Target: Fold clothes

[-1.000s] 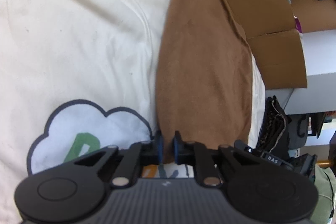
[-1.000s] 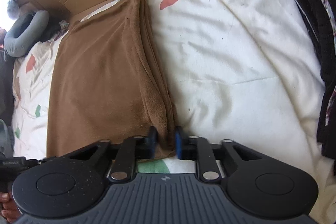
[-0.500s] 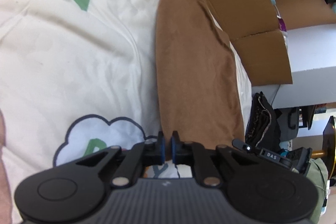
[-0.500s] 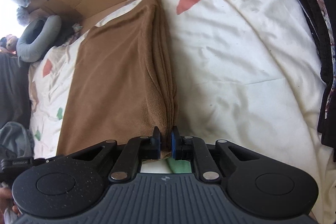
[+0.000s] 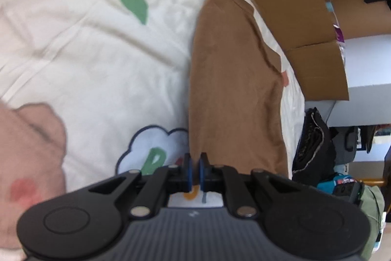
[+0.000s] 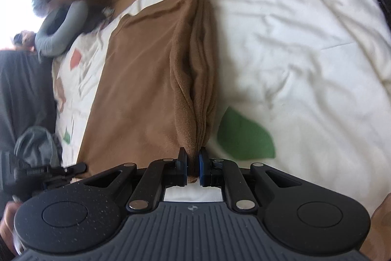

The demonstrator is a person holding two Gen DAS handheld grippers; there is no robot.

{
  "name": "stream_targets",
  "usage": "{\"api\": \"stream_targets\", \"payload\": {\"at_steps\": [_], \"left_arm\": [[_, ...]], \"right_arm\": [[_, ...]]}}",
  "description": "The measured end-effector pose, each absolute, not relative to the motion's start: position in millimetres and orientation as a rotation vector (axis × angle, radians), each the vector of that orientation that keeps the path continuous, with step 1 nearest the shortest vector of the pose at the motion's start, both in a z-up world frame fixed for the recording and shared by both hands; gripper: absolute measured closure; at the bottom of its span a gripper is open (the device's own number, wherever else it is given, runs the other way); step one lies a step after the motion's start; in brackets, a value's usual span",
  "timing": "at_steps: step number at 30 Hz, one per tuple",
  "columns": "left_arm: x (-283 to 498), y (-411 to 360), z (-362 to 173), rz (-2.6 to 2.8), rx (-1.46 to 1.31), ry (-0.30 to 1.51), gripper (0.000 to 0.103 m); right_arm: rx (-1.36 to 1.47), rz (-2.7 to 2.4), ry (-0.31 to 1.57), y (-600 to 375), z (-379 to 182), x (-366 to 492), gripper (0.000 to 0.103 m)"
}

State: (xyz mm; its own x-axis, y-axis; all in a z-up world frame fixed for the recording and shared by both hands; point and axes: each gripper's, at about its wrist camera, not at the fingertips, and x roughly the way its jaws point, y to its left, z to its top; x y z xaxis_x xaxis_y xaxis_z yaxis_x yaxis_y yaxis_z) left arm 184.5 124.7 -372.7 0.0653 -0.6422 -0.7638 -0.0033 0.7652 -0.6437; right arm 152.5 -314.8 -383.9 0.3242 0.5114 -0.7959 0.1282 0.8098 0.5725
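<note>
In the left wrist view, the left gripper [image 5: 194,169] is clenched on the near left corner of the brown cloth [image 5: 232,89], blue pads squeezed almost together with just a thin bit of fabric between them. The cloth runs away from the pads in 1 long folded strip across the cream bedsheet [image 5: 97,53], with flattened cardboard [image 5: 293,11] along the far side. Compared with a second ago the strip looks narrower and farther off, and more sheet shows: the green patch [image 5: 135,7] sits lower in the picture, the cloud print [image 5: 151,146] has slid right, and a blurry pink thing [image 5: 29,151] now fills the left edge. Can't tell what that is.

In the right wrist view, the right gripper [image 6: 193,166] is grasping the near right corner of the same cloth [image 6: 146,89], a bunched stack of layers pinched between its pads. The cloth's near end is lifted off the sheet [image 6: 305,40], sagging toward the far end that lies near the grey neck pillow [image 6: 58,31]. A big green patch [image 6: 244,136] has come into view just right of the pads; earlier it was tucked under the gripper.
</note>
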Motion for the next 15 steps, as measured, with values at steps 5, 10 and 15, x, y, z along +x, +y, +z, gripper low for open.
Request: {"api": "stream_targets", "payload": {"at_steps": [5, 10, 15], "left_arm": [[175.9, 132.3, -368.3, -0.519, -0.553, 1.465, 0.098], [160.8, 138.5, -370.5, -0.529, -0.531, 1.507, 0.097], [141.5, 137.2, -381.3, -0.547, -0.501, 1.571, 0.097]], "right_arm": [[0.61, 0.289, 1.258, -308.8, -379.1, 144.1, 0.096], [0.601, 0.299, 1.28, -309.7, -373.2, 135.7, 0.096], [0.569, 0.306, 1.317, -310.9, -369.8, 128.1, 0.096]]}}
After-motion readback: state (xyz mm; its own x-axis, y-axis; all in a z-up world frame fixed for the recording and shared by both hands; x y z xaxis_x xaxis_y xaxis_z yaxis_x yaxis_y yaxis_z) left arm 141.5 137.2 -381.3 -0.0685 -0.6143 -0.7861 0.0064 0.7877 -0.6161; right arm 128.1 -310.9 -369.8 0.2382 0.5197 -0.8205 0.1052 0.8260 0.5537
